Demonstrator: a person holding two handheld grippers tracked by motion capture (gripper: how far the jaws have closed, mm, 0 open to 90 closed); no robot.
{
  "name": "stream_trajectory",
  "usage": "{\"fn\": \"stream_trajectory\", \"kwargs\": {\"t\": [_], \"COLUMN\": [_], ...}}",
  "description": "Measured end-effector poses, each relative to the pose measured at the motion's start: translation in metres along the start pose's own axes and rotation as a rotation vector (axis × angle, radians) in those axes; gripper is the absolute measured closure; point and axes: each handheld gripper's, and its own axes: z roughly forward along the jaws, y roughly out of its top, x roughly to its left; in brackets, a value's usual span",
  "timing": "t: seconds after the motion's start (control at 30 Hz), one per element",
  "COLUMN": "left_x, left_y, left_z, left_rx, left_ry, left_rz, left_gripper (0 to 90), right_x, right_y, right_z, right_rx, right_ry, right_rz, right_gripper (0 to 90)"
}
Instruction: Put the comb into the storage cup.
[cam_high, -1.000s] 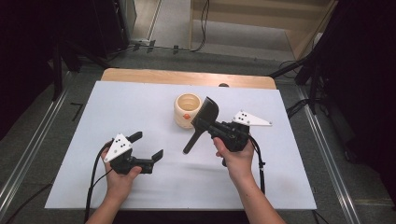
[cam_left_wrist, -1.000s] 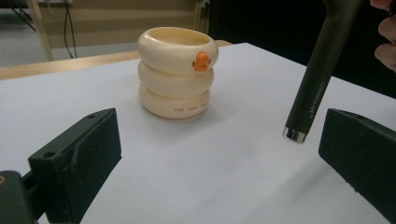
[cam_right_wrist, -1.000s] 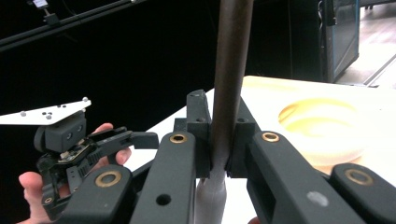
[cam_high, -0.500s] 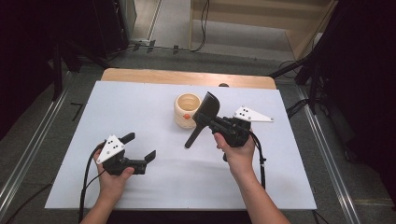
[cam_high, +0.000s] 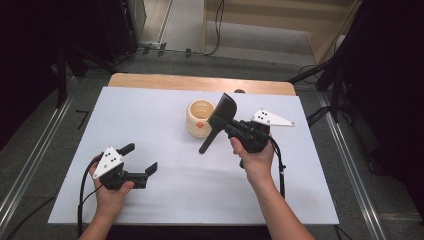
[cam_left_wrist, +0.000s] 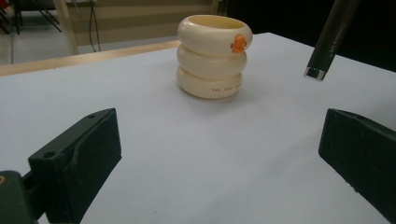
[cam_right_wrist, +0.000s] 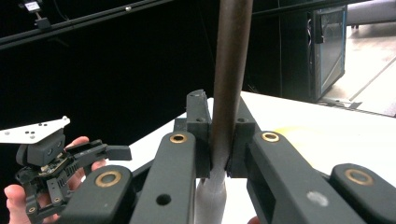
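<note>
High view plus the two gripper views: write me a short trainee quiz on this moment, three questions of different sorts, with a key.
1. True or false: the right gripper is shut on the dark slim-handled brush.
2. Multiple choice: the cream ribbed ring-shaped cup with an orange mark stands (A) between the left gripper's jaws, (B) upright on the white table, apart from both grippers, (C) tipped on its side.
3. Fill in: the left gripper has its jaws ____, with nothing between them.

Key: 1 true, the jaws clamp the handle in the right gripper view. 2 B. 3 open.
</note>
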Motion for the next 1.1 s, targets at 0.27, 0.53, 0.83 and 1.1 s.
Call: {"fn": "stream_trajectory", "kwargs": {"t": [0.27, 0.53, 0.83, 1.1], "left_x": [0.008, 0.015, 0.025, 0.033], "left_y": [-0.003, -0.005, -0.008, -0.011], "left_z": [-0.008, -0.016, -0.026, -0.034], "left_rx": [0.003, 0.002, 0.008, 0.009], "left_ry": [0.020, 0.039, 0.075, 0.100], "left_rz": [0.002, 0.007, -0.007, -0.015], "left_gripper": [0.0, 0.0, 0.0, 0.0], "right_x": [-0.002, -0.005, -0.009, -0.013], "right_y": [0.008, 0.015, 0.021, 0.030], "right_z": [0.000, 0.003, 0.005, 0.006], "right_rx": [-0.013, -0.014, -0.017, -0.027], "right_ry": [-0.006, -0.006, -0.024, -0.041], "right_rz": [-0.010, -0.022, -0.039, -0.045], "right_gripper": [81.7, 81.7, 81.7, 81.7]}}
